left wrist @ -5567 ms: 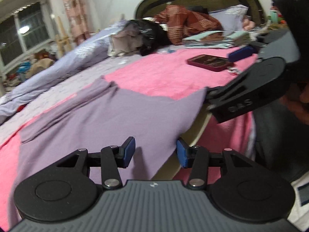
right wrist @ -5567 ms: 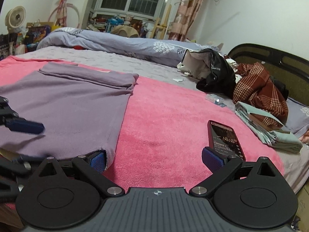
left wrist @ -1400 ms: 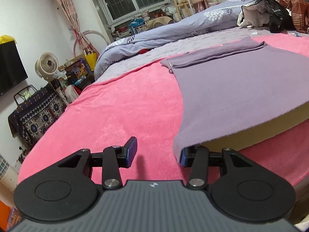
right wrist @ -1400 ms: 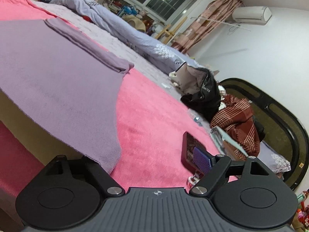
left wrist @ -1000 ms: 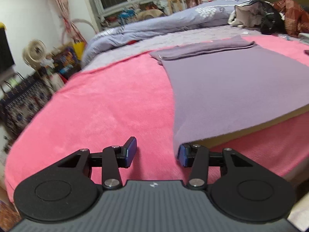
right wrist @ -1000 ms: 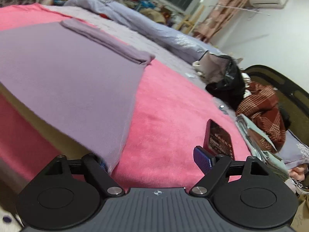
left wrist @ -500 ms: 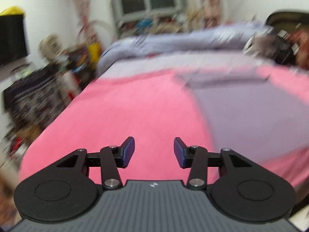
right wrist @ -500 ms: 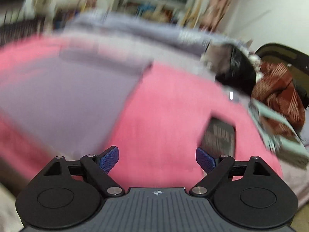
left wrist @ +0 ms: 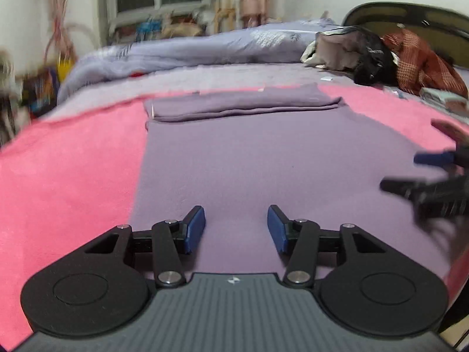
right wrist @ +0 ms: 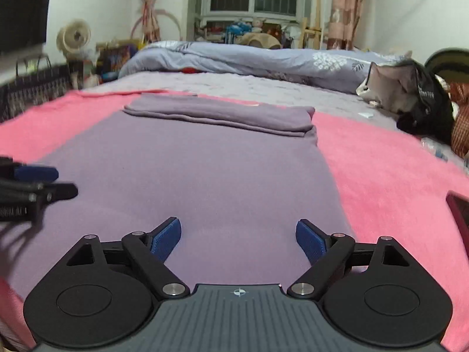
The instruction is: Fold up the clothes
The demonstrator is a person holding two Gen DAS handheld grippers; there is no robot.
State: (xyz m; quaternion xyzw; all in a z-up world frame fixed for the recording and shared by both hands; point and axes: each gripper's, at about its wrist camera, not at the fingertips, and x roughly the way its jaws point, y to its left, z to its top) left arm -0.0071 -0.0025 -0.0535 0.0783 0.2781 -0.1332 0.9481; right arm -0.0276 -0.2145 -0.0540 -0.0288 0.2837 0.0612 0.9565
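Note:
A purple garment (left wrist: 278,158) lies flat on the pink blanket (left wrist: 73,161), with its far end folded over into a thick band (left wrist: 243,104). It also shows in the right wrist view (right wrist: 205,176), folded band (right wrist: 222,114) at the far end. My left gripper (left wrist: 236,228) is open and empty above the garment's near edge. My right gripper (right wrist: 238,236) is open and empty above the same near edge. Each gripper shows at the side of the other's view, the right gripper (left wrist: 433,173) and the left gripper (right wrist: 38,184).
A lilac duvet (right wrist: 249,58) lies across the far side of the bed. A black bag (left wrist: 360,52) and a red plaid cloth (left wrist: 422,64) sit near the headboard. A dark phone (right wrist: 460,208) lies on the blanket at the right. Clutter and a fan (right wrist: 74,36) stand by the window.
Both grippers have let go of the garment's near corners and swung inward to face it. The lifted near edge now lies flat on the blanket.

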